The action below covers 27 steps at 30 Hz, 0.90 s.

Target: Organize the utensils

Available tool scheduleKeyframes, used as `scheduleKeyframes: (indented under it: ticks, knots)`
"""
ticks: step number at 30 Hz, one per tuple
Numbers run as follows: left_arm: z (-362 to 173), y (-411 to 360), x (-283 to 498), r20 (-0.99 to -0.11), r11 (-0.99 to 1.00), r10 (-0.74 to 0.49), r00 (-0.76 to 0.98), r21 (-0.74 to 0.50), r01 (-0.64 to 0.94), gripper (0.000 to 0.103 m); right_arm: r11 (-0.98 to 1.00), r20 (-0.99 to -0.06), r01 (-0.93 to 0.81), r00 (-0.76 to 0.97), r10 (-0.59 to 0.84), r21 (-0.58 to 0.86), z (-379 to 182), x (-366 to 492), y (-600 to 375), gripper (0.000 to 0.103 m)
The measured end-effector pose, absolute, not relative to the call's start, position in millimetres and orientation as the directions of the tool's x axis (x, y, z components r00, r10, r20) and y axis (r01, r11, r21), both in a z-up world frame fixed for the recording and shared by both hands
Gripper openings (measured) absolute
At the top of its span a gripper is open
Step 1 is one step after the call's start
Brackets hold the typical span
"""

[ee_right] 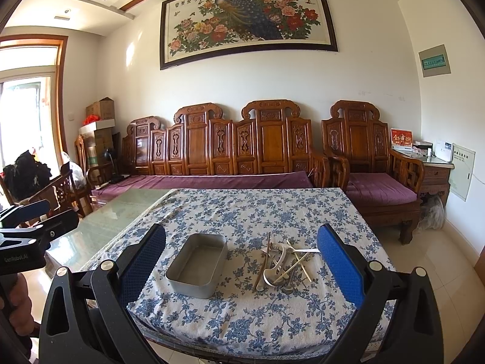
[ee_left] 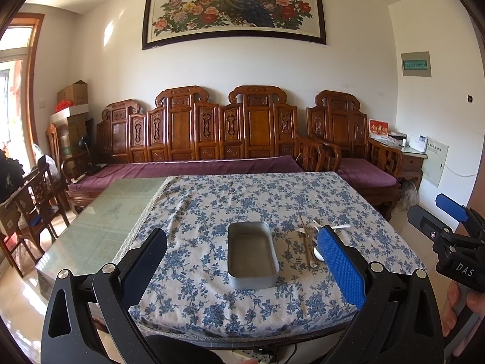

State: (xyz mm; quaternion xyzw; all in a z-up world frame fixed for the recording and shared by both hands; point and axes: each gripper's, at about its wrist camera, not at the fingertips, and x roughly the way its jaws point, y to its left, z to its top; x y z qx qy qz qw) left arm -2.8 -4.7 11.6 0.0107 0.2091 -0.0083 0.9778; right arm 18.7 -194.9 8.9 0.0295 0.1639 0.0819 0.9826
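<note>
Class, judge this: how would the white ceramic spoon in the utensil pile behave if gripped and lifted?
The white spoon looks glazed, so probably slippery and chip-prone. It lies tangled among chopsticks, so lifting it would likely disturb them.

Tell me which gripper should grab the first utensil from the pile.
Right. The utensil pile lies to the right of the metal tray, and the open right gripper sees it unobstructed. In the left gripper view, its own finger hides part of the pile.

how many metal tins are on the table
1. The grey rectangular metal tin sits open on the blue floral tablecloth, left of the tangled utensil pile. It is empty.
</note>
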Motion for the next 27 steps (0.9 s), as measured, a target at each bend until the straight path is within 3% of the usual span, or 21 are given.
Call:
scheduleKeyframes:
  ticks: [9,27]
  knots:
    - [6.2,-3.2,1.9,-0.431,1.000,-0.017,0.902,0.017,0.027,0.096,0.984,-0.334,-0.151,0.927,0.172,0.090,-1.4,26.1,-199.5,0.101]
    - [-52.0,-20.9,82.9,-0.570,0.993,-0.088,0.817,0.016,0.119,0.096,0.991,-0.418,-0.110,0.899,0.130,0.073,-73.9,102.2,-231.1,0.100]
